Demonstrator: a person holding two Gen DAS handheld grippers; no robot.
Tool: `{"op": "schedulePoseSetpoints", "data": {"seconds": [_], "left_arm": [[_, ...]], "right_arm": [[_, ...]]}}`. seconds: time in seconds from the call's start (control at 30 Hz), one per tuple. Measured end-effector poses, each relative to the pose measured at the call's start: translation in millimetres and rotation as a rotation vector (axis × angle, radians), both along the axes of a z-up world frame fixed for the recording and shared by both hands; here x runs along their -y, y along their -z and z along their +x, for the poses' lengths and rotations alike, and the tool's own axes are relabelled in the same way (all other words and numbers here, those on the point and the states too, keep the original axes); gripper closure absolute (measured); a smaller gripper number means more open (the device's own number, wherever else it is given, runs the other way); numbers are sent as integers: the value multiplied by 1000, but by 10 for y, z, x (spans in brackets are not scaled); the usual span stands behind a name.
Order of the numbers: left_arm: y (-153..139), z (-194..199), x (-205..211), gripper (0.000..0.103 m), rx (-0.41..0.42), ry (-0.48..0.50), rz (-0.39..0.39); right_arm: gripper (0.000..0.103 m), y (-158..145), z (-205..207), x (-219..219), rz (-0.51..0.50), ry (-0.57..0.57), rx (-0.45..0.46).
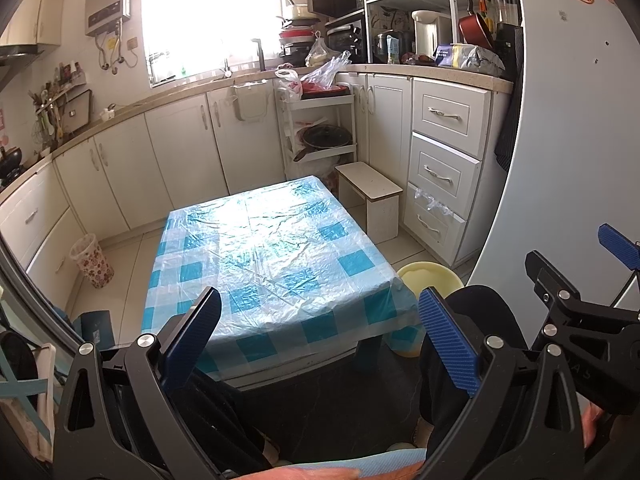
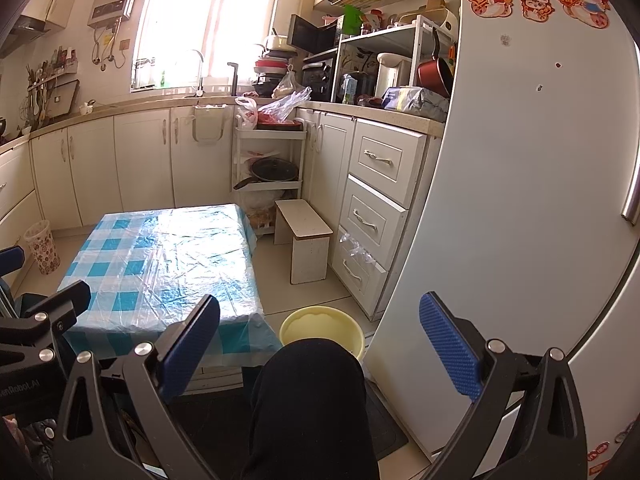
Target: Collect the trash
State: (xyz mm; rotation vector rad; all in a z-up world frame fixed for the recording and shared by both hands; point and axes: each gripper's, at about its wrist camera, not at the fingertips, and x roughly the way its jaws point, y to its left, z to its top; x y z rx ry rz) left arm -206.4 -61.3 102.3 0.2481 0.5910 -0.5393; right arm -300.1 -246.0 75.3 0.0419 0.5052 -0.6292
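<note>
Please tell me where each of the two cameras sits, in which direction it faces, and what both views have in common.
Left wrist: rides the open left tool, faces the low table under blue-checked plastic cloth; a dark-trousered knee and the right tool show.
Right wrist: rides the open right tool, further right beside the white fridge door; the knee and left tool show.
Shared: table, round yellow plastic basin, small white step stool, flowered wastebasket.

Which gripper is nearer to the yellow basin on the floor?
Right. The right gripper is just above and behind the yellow basin; the left gripper is further to the left, facing the table.
</note>
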Motion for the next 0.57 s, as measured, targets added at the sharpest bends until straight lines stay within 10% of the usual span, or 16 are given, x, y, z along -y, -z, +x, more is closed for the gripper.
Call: {"op": "schedulePoseSetpoints", "data": {"seconds": [0.57], "left_arm": [[95,227,-154,8,-30,-59,-14]], "right_arm": [[7,100,56,20,9,-22,-19]]}}
